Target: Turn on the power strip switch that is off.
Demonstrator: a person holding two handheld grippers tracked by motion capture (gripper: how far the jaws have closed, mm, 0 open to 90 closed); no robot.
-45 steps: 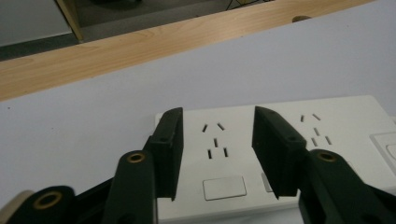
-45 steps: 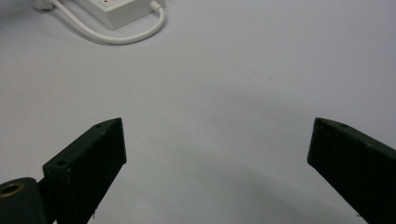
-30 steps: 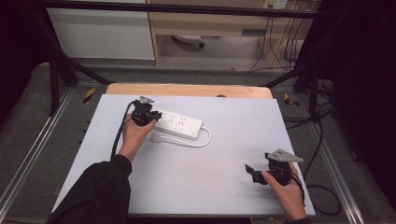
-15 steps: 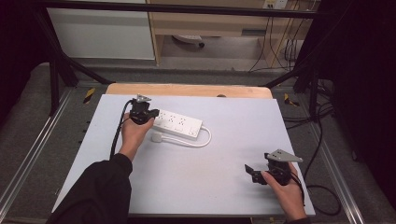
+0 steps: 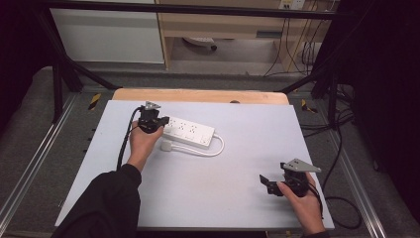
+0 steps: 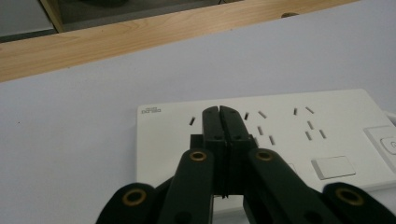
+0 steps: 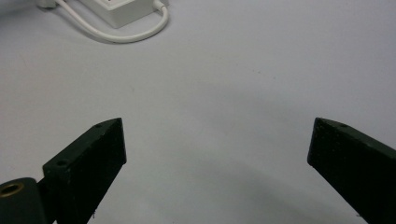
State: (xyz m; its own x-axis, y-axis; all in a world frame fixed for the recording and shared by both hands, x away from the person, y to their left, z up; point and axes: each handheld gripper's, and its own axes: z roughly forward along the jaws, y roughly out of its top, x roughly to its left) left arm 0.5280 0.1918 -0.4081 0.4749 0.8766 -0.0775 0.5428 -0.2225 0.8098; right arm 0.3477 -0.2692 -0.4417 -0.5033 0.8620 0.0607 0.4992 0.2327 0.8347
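Left tool (image 6: 219, 112): jaws just closed, pressed together with nothing between, tips over the near end of the strip (image 5: 188, 132). Strip lying flat on the desk (image 5: 237, 198), toward the far left, white cord (image 5: 210, 151) looped beside it. Right tool (image 5: 270, 182): spread wide, empty, low at the near right, well apart from the strip.

Risks, as a judgement: pushing down off-centre could skate the light strip across the smooth desk; closed tips could catch in a socket slot; cord loop could snag.

Small grey logo at the strip's corner, too blurred to read.
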